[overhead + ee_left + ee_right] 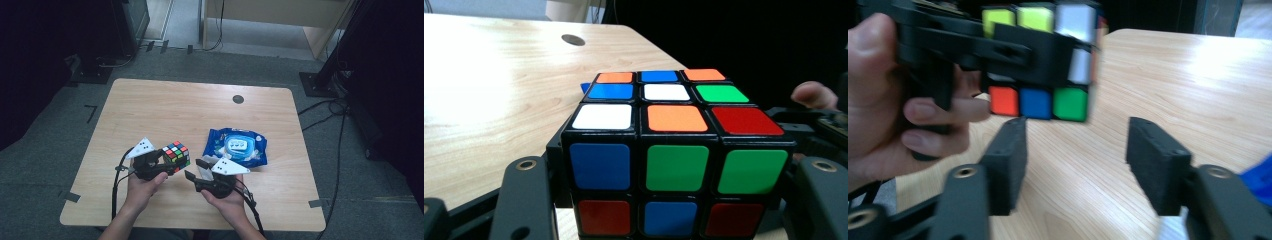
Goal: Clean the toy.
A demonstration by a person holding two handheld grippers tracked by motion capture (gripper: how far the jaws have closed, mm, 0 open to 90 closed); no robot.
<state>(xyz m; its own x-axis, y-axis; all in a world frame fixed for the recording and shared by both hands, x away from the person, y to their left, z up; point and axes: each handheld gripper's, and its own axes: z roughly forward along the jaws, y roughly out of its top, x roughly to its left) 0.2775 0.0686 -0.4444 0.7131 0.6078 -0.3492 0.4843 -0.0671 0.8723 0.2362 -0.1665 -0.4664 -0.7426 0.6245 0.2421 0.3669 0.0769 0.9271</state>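
A scrambled Rubik's cube point(176, 155) hangs just above the wooden table point(165, 107) at front centre. My left gripper point(172, 162) is shut on it, with the jaws pressing on its two sides. In the left gripper view the cube point(674, 150) sits between the jaws, its white, orange and red top row nearest. To the right of the cube, my right gripper point(195, 169) stands open and points toward it, holding nothing. In the right gripper view its jaws point(1078, 155) frame bare table below the cube point(1048, 100), which the other hand holds.
A blue pack of wet wipes point(236, 146) lies flat just behind my right gripper, and its corner point(1260, 177) shows in the right gripper view. A round dark grommet point(238, 99) sits near the table's far edge. Cables and stands crowd the floor at the right.
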